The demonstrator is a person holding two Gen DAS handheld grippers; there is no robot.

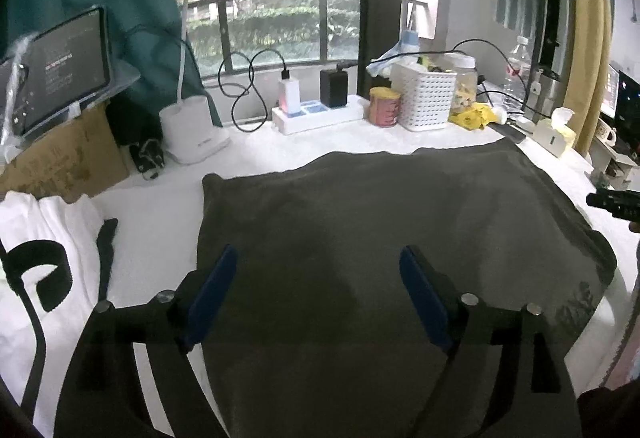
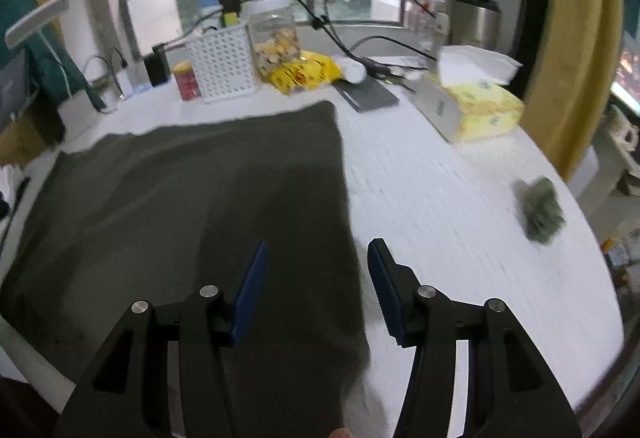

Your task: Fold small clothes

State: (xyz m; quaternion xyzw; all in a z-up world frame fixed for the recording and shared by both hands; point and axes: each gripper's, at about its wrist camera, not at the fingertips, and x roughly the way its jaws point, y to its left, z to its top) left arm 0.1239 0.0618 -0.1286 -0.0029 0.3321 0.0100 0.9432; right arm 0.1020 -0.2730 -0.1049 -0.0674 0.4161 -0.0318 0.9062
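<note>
On white table (image 1: 280,154): dark grey garment (image 1: 380,218) spread flat. Left gripper (image 1: 318,258) above it, jaws apart, empty. Right gripper (image 2: 316,250) over garment's right edge, jaws apart, empty.

One dark garment (image 1: 400,238), one basket (image 1: 426,100), two jars (image 1: 464,80).

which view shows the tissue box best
The right wrist view: the yellow tissue box sits large and whole, a tissue sticking up. The left wrist view shows it small at the far right edge.
</note>
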